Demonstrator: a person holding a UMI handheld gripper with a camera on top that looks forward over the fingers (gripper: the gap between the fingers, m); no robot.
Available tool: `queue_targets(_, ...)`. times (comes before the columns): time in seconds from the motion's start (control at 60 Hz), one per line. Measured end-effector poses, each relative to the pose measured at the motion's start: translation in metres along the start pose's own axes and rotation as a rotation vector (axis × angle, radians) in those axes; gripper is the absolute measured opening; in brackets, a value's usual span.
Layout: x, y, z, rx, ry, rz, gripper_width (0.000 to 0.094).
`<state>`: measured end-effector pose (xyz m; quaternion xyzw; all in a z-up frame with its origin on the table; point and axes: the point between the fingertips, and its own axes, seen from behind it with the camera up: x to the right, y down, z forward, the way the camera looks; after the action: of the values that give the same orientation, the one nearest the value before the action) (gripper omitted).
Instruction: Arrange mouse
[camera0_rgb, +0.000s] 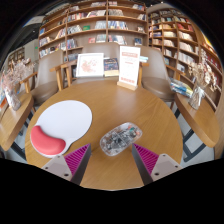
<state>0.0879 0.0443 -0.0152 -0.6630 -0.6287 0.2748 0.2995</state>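
A round wooden table (120, 110) spreads ahead of the tongs (110, 158), with bookshelves (100, 25) and an upright sign (129, 68) far beyond them and a white mouse mat (62, 121) with a pink wrist rest (45, 142) off to their left. The mouse (120, 138), clear-shelled and probably light, stiff and slick, lies just ahead of the gap between the spread fingers, untouched. Its long axis runs slantwise, one end toward the left finger and the other up and rightward, so pinching its two long flanks looks safest
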Motion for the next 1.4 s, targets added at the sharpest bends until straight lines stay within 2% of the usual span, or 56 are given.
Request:
queue_targets(0.483,-0.001,-0.045,0.052,-0.009,-0.026,-0.011,0.0831)
queue_targets(0.567,-0.001,-0.046,0.053,-0.004,-0.026,-0.015,0.0725)
queue_targets(0.6,-0.001,-0.047,0.054,0.002,-0.026,-0.017,0.0617)
queue_targets(0.617,0.001,-0.047,0.054,0.005,-0.023,-0.019,0.0515)
queue_targets(0.633,0.001,-0.05,0.055,0.012,-0.022,-0.021,0.0481)
queue_targets(0.733,0.005,-0.049,0.053,-0.011,0.002,-0.034,0.0434)
queue_targets(0.917,-0.034,-0.101,0.019,0.084,-0.051,-0.016,0.043)
queue_targets(1.067,-0.102,-0.128,0.024,0.088,-0.117,-0.023,0.0429)
queue_targets(1.15,-0.134,-0.126,0.043,0.079,-0.107,-0.046,0.0429)
queue_targets(1.317,-0.174,-0.089,0.079,-0.015,-0.111,-0.037,0.0431)
queue_targets(1.4,-0.175,-0.086,0.085,0.0,-0.078,-0.063,0.0445)
